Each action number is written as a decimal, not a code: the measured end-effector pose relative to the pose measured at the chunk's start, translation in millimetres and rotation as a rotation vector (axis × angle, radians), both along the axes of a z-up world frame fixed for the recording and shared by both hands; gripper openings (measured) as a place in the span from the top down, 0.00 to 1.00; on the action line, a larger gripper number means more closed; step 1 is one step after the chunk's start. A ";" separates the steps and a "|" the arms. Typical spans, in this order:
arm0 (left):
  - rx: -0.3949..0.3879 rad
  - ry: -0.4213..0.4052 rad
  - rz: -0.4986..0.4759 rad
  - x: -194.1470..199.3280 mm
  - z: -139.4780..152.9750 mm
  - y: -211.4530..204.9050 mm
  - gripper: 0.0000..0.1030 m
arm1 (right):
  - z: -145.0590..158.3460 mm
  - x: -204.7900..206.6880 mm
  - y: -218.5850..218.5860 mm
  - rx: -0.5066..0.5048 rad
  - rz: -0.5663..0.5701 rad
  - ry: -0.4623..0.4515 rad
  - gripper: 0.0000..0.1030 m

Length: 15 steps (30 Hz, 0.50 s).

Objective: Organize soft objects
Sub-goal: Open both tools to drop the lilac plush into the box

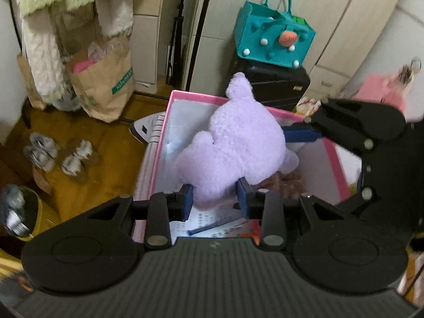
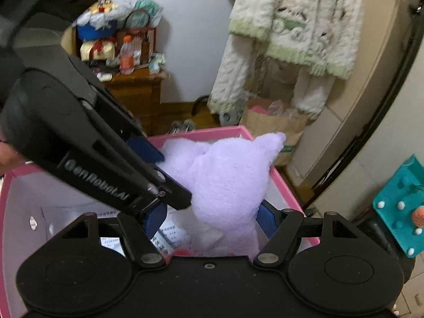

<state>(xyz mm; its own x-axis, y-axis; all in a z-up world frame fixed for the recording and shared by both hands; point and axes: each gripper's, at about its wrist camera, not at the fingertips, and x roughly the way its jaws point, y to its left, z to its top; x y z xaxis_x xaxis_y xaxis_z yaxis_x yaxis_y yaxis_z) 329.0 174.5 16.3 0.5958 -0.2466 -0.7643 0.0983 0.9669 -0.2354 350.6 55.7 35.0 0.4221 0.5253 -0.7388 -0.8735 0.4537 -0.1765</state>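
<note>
Both grippers are angled steeply downward, side by side. The left gripper is clamped tight, blue pads pressed into something soft. The right gripper is spread wider, pads pressed on both sides of that same thing. The two are nearly touching.

Raised grey lettering reading "GenRobot.AI" runs along the black plastic arm of the left gripper, seen in the right wrist view. The brown paper bag left of the pink-rimmed cardboard box carries a green printed band, too blurred to read. Printed paper sheets inside that box show small characters, also illegible.
</note>
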 end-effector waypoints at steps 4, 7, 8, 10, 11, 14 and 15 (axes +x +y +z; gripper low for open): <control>0.061 0.006 -0.017 -4.2 -0.7 -5.0 0.67 | -7.3 1.0 4.0 -0.032 0.022 0.023 0.26; 0.081 -0.012 0.003 -11.3 2.5 -5.5 0.62 | -9.7 -1.5 4.1 -0.036 0.022 0.011 0.23; 0.088 -0.024 0.006 -14.5 4.1 -6.6 0.61 | -10.0 -2.7 3.6 -0.039 0.017 -0.001 0.22; 0.112 -0.052 0.006 -22.1 8.6 -9.5 0.54 | -8.6 -5.8 3.0 -0.047 -0.005 -0.030 0.20; 0.118 -0.061 0.007 -25.6 10.8 -10.0 0.52 | -6.9 -6.6 1.6 -0.047 -0.018 -0.043 0.20; 0.118 -0.093 0.016 -38.3 18.7 -9.0 0.51 | -1.4 -10.6 -6.8 -0.032 -0.064 -0.058 0.20; 0.119 -0.103 0.011 -43.1 21.7 -8.7 0.51 | 1.4 -12.1 -11.1 -0.017 -0.076 -0.054 0.20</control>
<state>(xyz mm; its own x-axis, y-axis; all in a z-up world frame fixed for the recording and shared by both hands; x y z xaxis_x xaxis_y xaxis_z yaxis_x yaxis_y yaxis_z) 285.8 165.8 38.1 0.6751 -0.1509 -0.7221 0.1049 0.9885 -0.1085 338.6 44.6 36.4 0.4997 0.4777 -0.7226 -0.8256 0.5151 -0.2303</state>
